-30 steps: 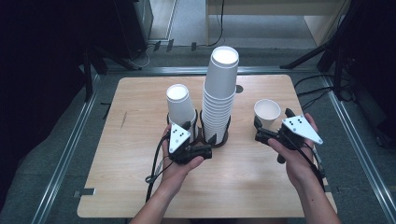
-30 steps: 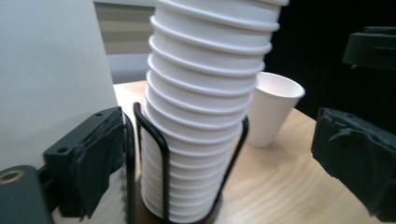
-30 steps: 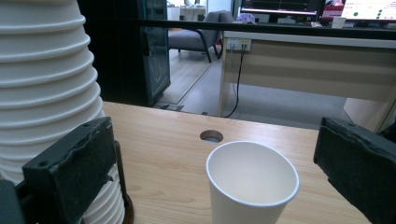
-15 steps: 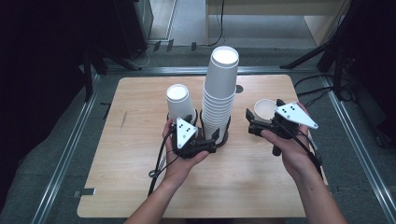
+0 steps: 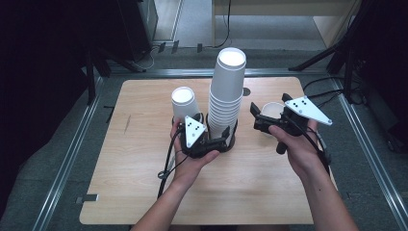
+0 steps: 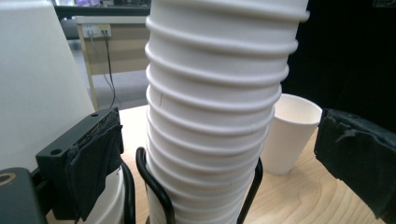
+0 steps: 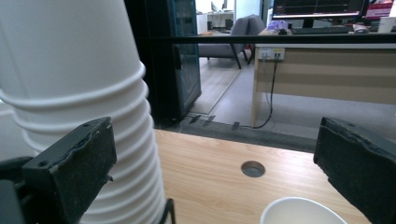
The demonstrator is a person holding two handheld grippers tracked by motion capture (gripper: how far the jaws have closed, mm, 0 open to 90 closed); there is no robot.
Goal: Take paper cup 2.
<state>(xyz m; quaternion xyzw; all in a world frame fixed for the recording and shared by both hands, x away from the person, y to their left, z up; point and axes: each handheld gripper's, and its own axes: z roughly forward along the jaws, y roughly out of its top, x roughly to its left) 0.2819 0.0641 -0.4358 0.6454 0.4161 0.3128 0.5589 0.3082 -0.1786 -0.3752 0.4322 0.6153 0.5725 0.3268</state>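
A tall stack (image 5: 226, 94) of white paper cups, nested upside down with their rolled rims forming ridges down its side, stands near the middle of a pale wooden table (image 5: 120, 192). The stack sits in a black wire holder (image 6: 154, 186) of thin, glossy, curved rod. The left gripper (image 5: 211, 144), black with a grey three-cornered plate on top, sits at the foot of the stack. Its jaws have just been opening and now stand wide apart on either side of the stack's base; their padded faces look rough and frayed and appear not to press on the paper. A shorter upturned stack (image 5: 184, 102), smooth and tapered, stands just to the left. To the right, a single cup (image 6: 292, 133) stands upright, mouth open. The right gripper (image 5: 269, 108) hangs over it with jaws spread wide, not touching it. A small round hole (image 7: 253, 168) pierces the tabletop behind this cup.
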